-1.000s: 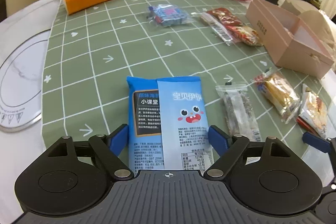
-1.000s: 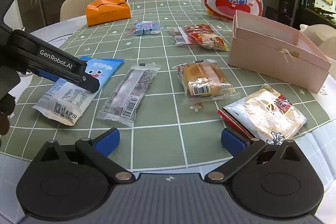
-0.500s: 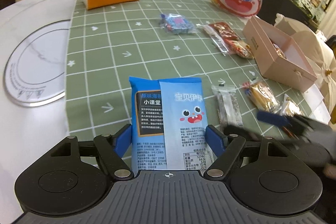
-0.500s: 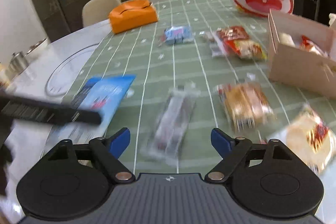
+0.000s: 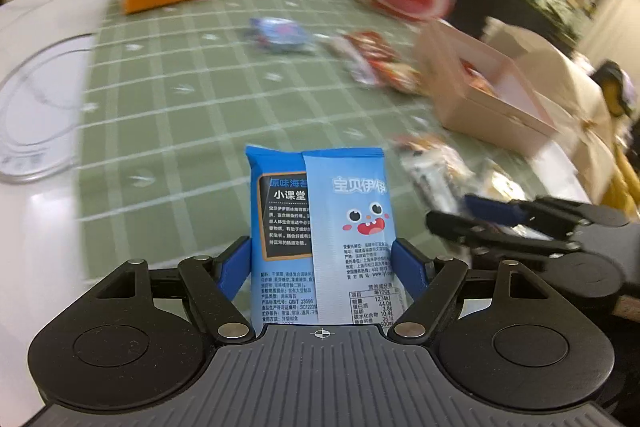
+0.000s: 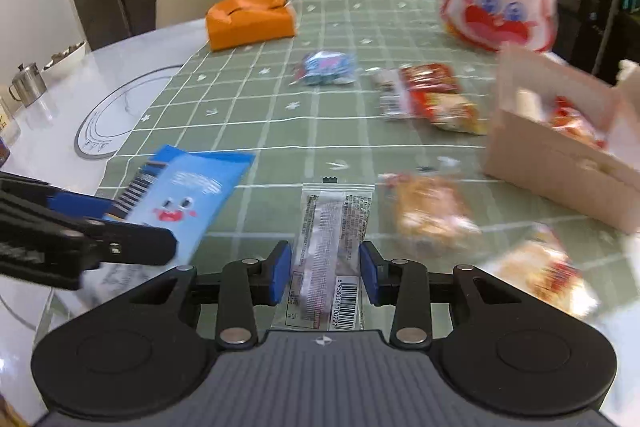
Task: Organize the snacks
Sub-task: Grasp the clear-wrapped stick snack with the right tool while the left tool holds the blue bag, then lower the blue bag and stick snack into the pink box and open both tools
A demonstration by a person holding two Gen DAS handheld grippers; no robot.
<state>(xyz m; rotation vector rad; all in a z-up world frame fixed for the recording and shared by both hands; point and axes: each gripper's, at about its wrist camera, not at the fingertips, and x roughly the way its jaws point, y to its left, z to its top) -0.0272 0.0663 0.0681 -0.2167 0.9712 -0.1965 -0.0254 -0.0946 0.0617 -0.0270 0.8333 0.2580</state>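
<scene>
Green checked tablecloth (image 6: 344, 131) was strewn with snacks, a blue snack packet (image 5: 320, 227) was clamped above its near edge by the left gripper (image 5: 320, 267), and the right gripper (image 6: 325, 273) was closing on a clear-wrapped bar (image 6: 332, 247).

The blue snack packet (image 5: 320, 227) reads "宝贝伊伊", "小课堂", "1274kJ".

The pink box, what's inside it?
Inside the pink box lie a red-and-orange snack packet and something pale, too blurred to name. The near wall hides the box's bottom, so more may lie there.
</scene>
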